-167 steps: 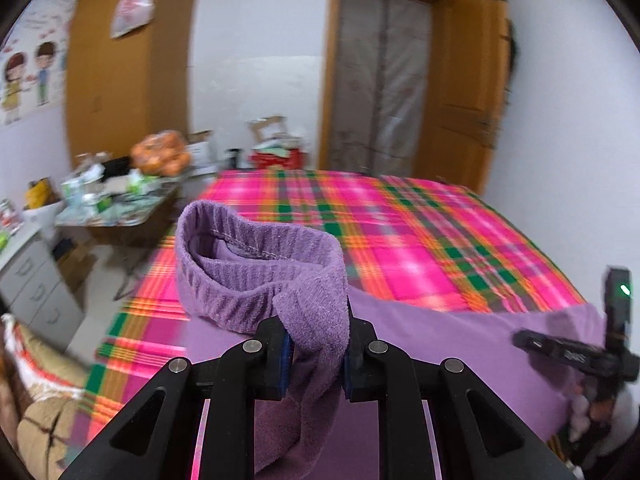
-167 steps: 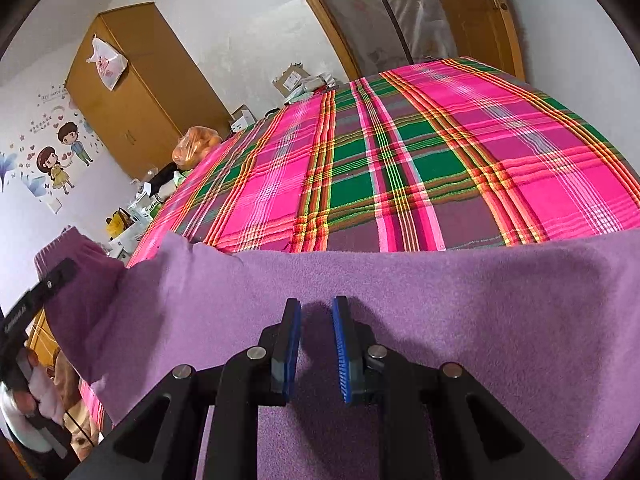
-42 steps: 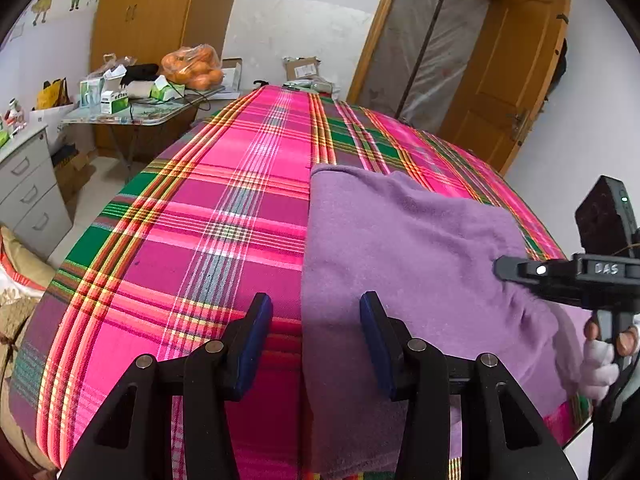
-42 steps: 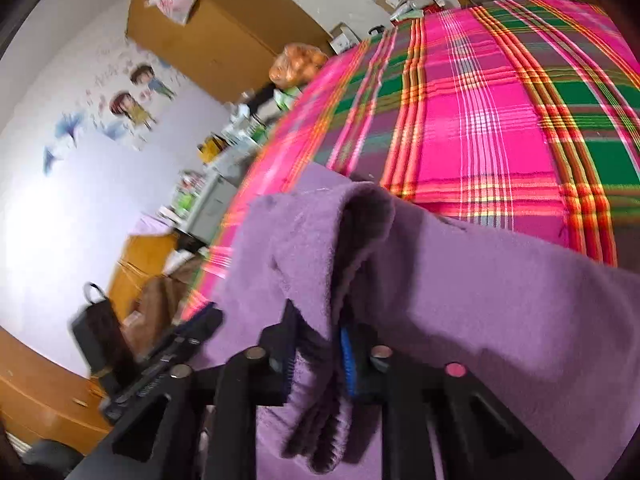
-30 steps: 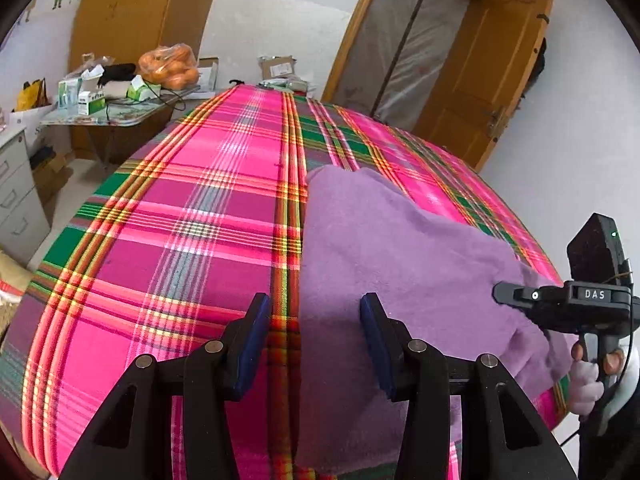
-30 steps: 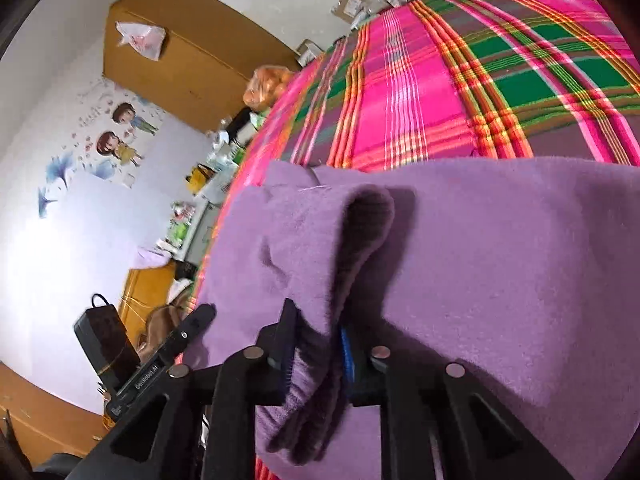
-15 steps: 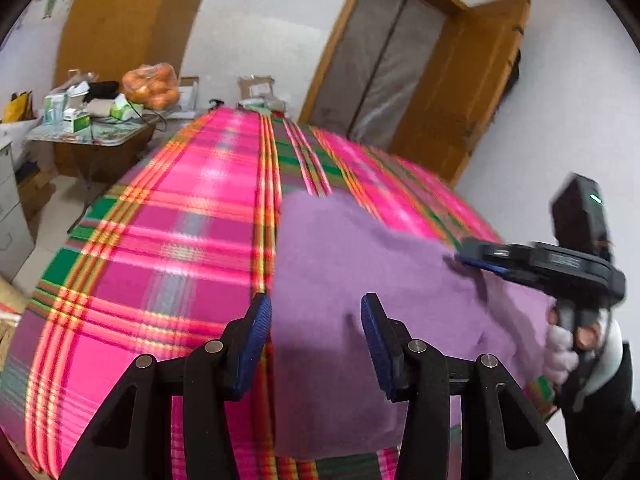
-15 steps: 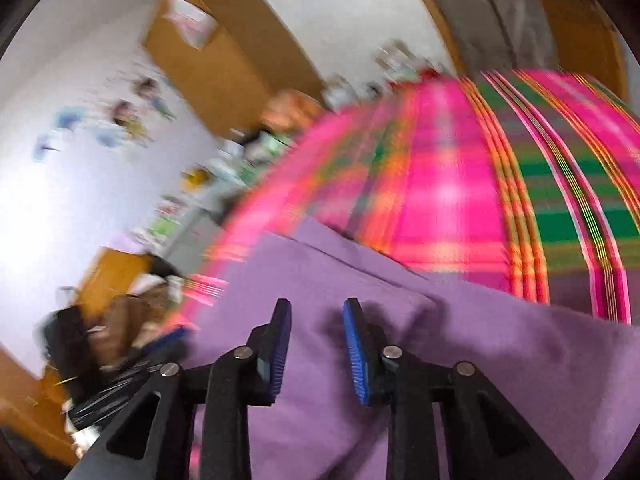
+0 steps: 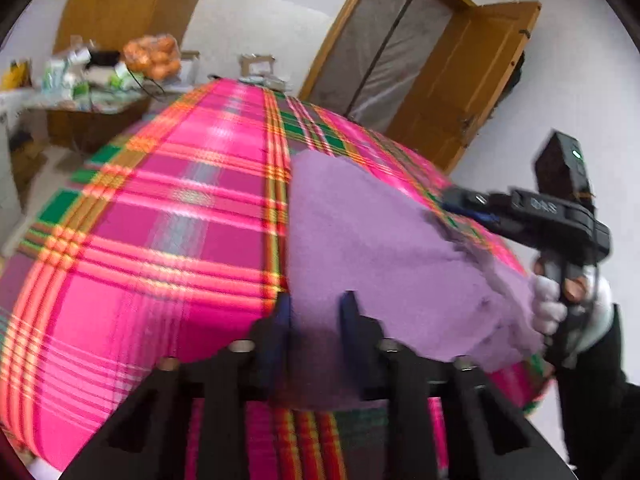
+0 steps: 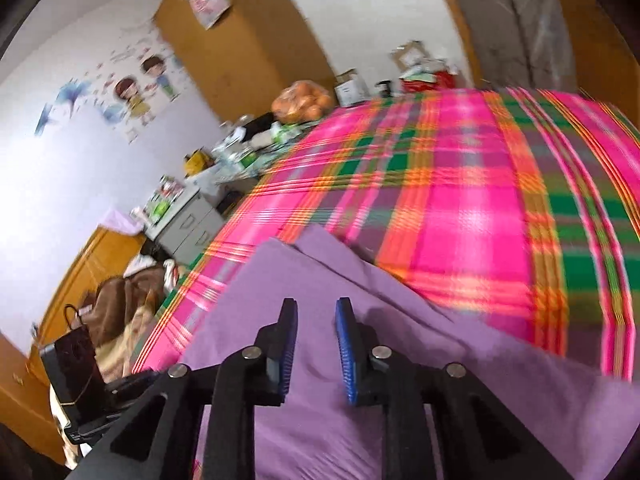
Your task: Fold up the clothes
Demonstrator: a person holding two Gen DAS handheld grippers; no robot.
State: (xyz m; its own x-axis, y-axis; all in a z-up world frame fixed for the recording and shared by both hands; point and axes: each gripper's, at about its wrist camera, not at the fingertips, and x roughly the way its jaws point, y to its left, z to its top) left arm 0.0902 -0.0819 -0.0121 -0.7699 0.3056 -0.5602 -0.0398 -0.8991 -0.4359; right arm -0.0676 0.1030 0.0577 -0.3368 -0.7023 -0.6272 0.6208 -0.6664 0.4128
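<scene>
A purple garment [image 9: 380, 240] lies folded on the pink plaid bed [image 9: 168, 208], near the front edge. My left gripper [image 9: 314, 312] is open, its jaws straddling the garment's near left corner. My right gripper [image 10: 316, 328] is open and empty just above the garment [image 10: 320, 420], whose folded layers show ahead of it. The right gripper also shows in the left wrist view [image 9: 472, 204], at the garment's right edge, held by a gloved hand. The left gripper's body shows at the lower left of the right wrist view [image 10: 76, 384].
A cluttered side table [image 9: 92, 80] with a bag of oranges [image 9: 154, 52] stands left of the bed. A wooden wardrobe [image 10: 240, 44] and grey drawers [image 10: 188, 220] line the left wall. An open wooden door [image 9: 464, 80] is behind the bed.
My right gripper let go of the folded purple layer and lifted off it, jaws open. My left gripper moved in low over the garment's near left corner and stays open.
</scene>
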